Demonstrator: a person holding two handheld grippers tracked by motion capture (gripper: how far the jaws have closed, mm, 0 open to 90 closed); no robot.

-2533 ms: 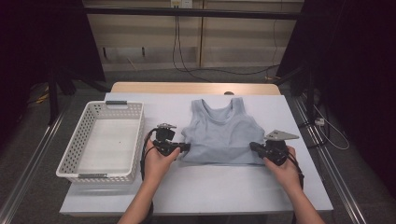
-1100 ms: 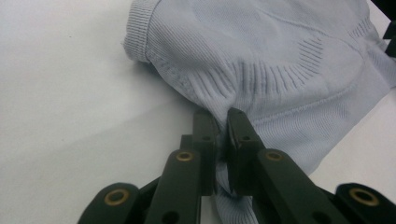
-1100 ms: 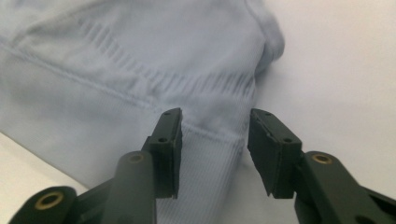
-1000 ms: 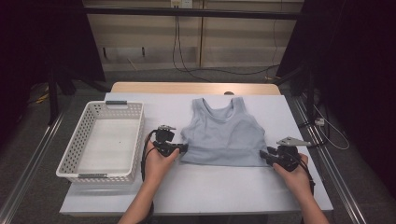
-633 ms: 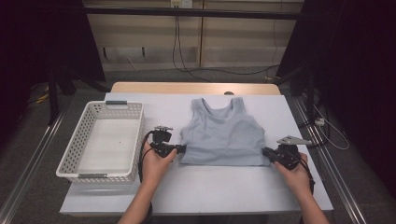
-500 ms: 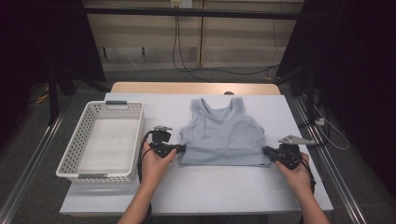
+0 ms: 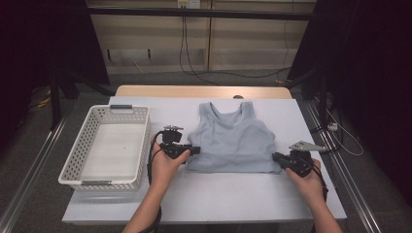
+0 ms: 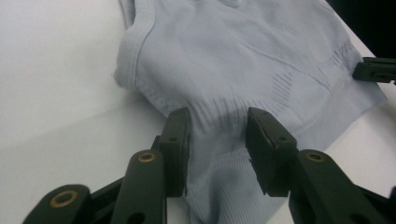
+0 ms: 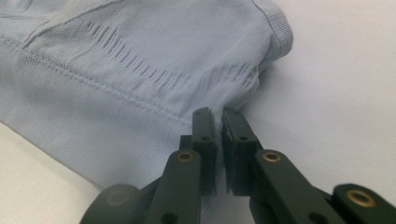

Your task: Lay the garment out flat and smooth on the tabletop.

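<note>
A pale blue tank top [image 7: 231, 141] lies flat on the white table [image 7: 218, 199], neck toward the far side. My left gripper [image 7: 194, 150] is at its lower left corner. In the left gripper view the jaws [image 8: 218, 126] stand apart, having just been opening; the ribbed fabric [image 8: 243, 56] lies loose between them, unpressed. My right gripper [image 7: 276, 157] is at the lower right corner. In the right gripper view its jaws [image 9: 215, 116] are shut on the side edge of the top [image 9: 116, 70].
A white perforated basket [image 7: 104, 145] stands empty at the table's left, close to my left hand. The right gripper's tip [image 8: 376, 70] shows at the far edge of the left gripper view. Bare table lies in front of the hem.
The right hand has shifted right from the hem to the top's right corner, and the bottom edge now lies spread wider. The left hand has hardly moved.
</note>
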